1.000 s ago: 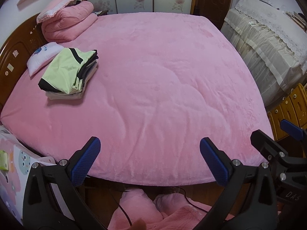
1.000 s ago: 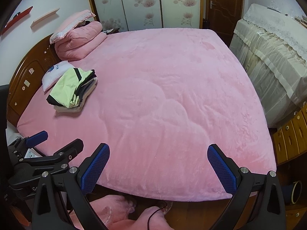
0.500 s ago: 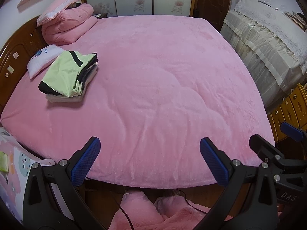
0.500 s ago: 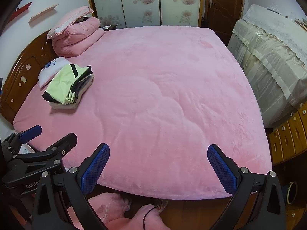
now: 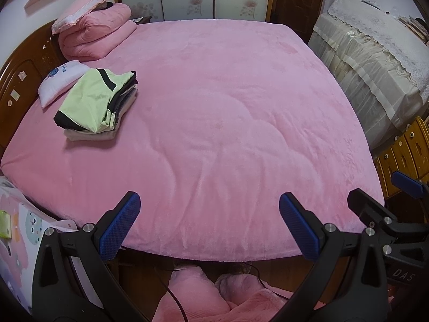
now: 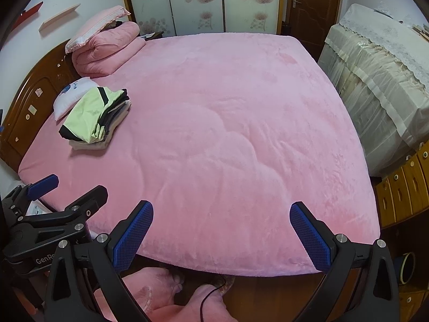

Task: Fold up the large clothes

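A stack of folded clothes (image 5: 96, 107), light green with black trim on top, lies at the left of the pink bed (image 5: 228, 123), next to a small white pillow (image 5: 61, 79). It also shows in the right wrist view (image 6: 93, 119). My left gripper (image 5: 210, 225) is open and empty, held over the bed's near edge. My right gripper (image 6: 221, 232) is open and empty, beside it over the same edge. Each gripper shows at the side of the other's view. No unfolded garment lies on the bed.
A folded pink quilt with a pillow (image 5: 93, 32) sits at the far left corner by the wooden headboard (image 5: 18, 80). A lace-covered cabinet (image 5: 375, 61) and wooden drawers (image 5: 402, 155) stand right. Pink slippers (image 5: 214, 295) and a cable lie on the floor below.
Both grippers have drawn back and risen slightly, so the bed sits a little lower and farther in both views. Both stay open.
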`<action>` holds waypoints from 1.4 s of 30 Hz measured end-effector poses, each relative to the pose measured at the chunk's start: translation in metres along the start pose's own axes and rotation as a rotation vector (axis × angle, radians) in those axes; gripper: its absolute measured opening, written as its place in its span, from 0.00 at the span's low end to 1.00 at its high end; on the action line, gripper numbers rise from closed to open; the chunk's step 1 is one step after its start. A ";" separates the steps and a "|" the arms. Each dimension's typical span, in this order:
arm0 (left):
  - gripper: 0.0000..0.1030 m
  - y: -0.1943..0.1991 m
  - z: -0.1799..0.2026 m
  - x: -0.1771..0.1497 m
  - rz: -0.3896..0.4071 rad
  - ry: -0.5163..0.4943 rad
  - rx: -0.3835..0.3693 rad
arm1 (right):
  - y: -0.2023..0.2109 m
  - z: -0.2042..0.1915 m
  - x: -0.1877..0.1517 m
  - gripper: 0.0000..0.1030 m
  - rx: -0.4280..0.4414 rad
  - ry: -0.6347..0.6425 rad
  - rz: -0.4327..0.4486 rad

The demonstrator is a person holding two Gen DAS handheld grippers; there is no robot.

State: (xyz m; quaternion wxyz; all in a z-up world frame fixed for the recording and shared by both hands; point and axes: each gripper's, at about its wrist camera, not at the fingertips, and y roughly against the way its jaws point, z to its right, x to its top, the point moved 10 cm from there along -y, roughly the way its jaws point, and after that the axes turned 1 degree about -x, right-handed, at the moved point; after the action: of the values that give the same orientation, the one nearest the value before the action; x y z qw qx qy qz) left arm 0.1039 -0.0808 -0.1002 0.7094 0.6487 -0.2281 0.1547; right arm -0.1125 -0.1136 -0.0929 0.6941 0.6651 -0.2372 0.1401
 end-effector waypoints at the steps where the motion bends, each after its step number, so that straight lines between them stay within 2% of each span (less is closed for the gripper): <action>1: 0.99 0.000 0.000 -0.001 -0.001 0.003 0.001 | 0.000 -0.001 -0.001 1.00 0.001 0.001 -0.001; 16: 0.99 0.004 -0.004 -0.005 0.010 0.019 0.020 | -0.007 -0.002 -0.003 1.00 0.026 0.025 -0.003; 42: 0.99 0.008 0.007 -0.007 0.015 0.004 0.024 | -0.009 -0.004 -0.004 1.00 0.013 -0.001 -0.008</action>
State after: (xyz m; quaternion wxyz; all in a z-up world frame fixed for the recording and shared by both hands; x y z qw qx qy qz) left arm 0.0931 -0.0866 -0.0969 0.7008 0.6551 -0.2299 0.1640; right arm -0.1109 -0.1100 -0.1022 0.6902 0.6705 -0.2341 0.1387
